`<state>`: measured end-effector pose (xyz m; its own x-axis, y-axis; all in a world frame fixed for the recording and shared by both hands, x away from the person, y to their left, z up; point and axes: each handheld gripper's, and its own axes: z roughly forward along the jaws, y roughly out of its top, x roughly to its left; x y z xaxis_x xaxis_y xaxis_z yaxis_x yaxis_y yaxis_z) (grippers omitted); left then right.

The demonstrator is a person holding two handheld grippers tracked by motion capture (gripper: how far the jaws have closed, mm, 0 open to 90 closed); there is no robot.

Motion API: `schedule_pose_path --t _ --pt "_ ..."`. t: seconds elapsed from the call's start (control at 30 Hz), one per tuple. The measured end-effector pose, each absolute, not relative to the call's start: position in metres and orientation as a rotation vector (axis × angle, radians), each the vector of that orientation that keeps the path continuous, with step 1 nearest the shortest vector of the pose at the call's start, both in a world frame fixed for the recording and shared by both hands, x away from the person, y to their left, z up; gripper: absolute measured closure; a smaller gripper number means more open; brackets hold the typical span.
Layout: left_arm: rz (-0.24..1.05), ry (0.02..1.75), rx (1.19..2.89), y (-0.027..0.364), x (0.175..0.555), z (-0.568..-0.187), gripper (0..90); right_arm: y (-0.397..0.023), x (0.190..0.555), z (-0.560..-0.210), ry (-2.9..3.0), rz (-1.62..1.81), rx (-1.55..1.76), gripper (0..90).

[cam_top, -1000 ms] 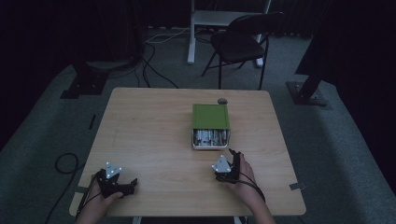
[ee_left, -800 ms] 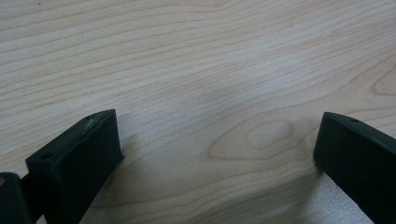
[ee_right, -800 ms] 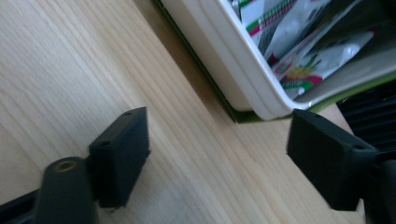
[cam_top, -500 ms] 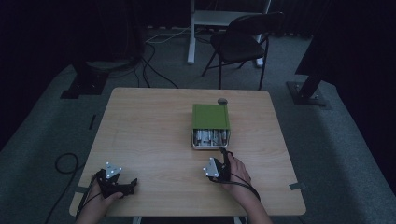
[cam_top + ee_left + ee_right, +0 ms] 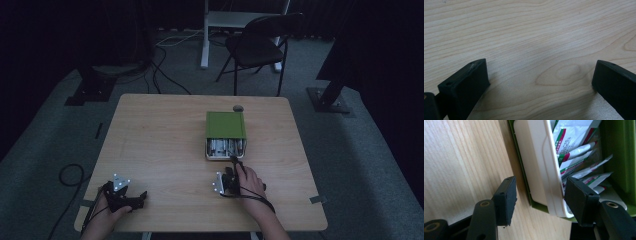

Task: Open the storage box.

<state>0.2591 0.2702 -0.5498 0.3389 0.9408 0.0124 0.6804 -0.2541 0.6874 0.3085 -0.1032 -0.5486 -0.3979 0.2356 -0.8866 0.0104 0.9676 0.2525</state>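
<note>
- The table [image 5: 165, 135] has a pale wood-grain top, smooth, with long wavy lines and an oval knot seen close in the left gripper view; its corners are rounded.
- The green box [image 5: 225, 125] is a flat rectangular sleeve lying right of the table's centre; a white tray [image 5: 225, 149] slides out of its near end.
- In the right gripper view the tray [image 5: 541, 167] is glossy white plastic with a rounded rim and a raised lip, and it holds thin, crinkled foil sachets [image 5: 576, 152] printed in white, green and red, stacked on edge.
- The right gripper [image 5: 232, 167] lies just at the tray's near edge. Its matte black, blocky jaws have just been closing and stand roughly half apart, one on the bare wood outside the tray's wall, the other over the sachets; the tray's corner is between them, but a gap shows at each pad, so nothing is gripped.
- The left gripper [image 5: 131, 199] rests near the front left corner, well apart from the box; its jaws are spread wide over bare wood.
- A small dark round object [image 5: 238, 107] sits just beyond the box's far end.
- Wide open tabletop lies left of the box; a folding chair [image 5: 260, 47] stands on the carpet beyond the far edge.
</note>
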Motion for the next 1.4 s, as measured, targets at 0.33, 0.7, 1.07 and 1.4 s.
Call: schedule_pose_path --t 0.33,0.7,1.07,1.4 --pt "0.577 1.413 2.022 0.27 0.259 -0.55 1.4 -0.095 0.316 -0.551 1.962 0.146 0.057 46.2" --pt "0.577 1.413 2.022 0.27 0.259 -0.55 1.4 -0.092 0.321 -0.552 1.907 0.057 -0.014 60.8" --pt "0.578 1.413 2.022 0.27 0.259 -0.55 1.4 -0.088 0.322 -0.552 1.882 0.049 -0.051 66.6" --pt "0.577 1.413 2.022 0.27 0.259 -0.55 1.4 -0.086 0.324 -0.553 1.891 0.051 -0.068 71.7"
